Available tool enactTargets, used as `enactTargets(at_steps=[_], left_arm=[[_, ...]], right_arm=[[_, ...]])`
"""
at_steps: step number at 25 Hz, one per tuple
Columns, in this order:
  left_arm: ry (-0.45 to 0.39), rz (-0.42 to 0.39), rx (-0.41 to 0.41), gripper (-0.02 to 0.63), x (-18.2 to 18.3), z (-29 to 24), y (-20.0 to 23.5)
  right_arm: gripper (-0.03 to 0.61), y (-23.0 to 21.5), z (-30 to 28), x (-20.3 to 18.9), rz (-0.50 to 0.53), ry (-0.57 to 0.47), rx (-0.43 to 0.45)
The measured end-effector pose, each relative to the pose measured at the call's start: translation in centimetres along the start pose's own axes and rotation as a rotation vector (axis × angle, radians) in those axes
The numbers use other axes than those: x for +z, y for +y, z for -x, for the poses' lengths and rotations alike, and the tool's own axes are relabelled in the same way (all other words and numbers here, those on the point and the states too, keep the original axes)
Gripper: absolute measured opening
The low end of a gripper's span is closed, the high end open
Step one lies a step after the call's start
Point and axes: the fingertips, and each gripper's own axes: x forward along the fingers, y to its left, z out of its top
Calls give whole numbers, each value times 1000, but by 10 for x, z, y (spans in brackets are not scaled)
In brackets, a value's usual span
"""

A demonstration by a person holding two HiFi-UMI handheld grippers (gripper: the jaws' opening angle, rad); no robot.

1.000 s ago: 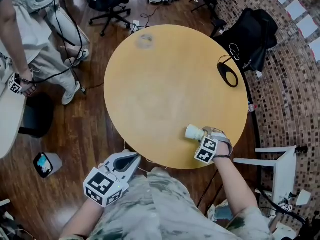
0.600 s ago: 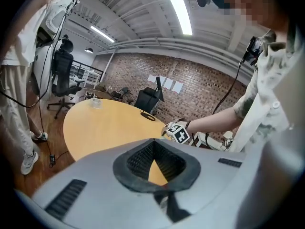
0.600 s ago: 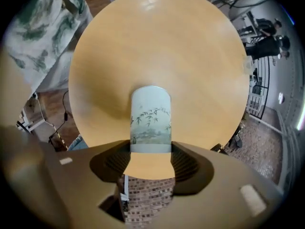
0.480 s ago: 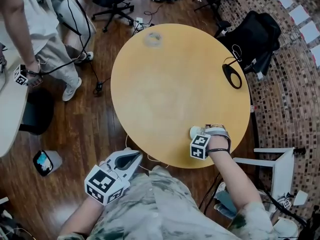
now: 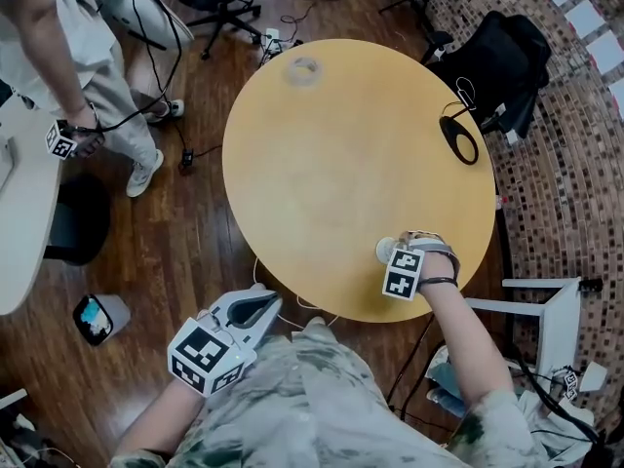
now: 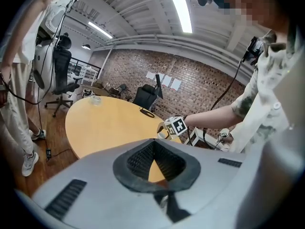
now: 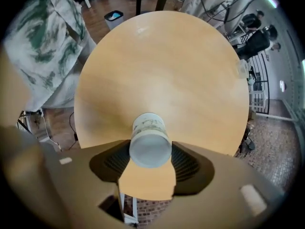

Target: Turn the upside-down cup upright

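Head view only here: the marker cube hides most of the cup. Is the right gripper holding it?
Observer: Yes. The right gripper view shows the cup between the jaws of the right gripper, which are just starting to open.
Operator: Is the left gripper carrying anything?
Observer: No. In the left gripper view, the left gripper has its jaws together with nothing between them.
Operator: Any markings on the cup?
Observer: A faint printed pattern on its side wall.
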Motion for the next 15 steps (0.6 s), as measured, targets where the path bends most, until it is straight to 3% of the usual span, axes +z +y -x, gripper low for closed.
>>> enactTargets(at_steps=[7,15], left_arm=[[27,-6,-15,8,-2,-3,1],[38,-28,-23,8,3,-11,-14]], right_arm=[[279,-3,-2,2,-90,-108,7],[321,-8,3,-3,-94,-154,-12]])
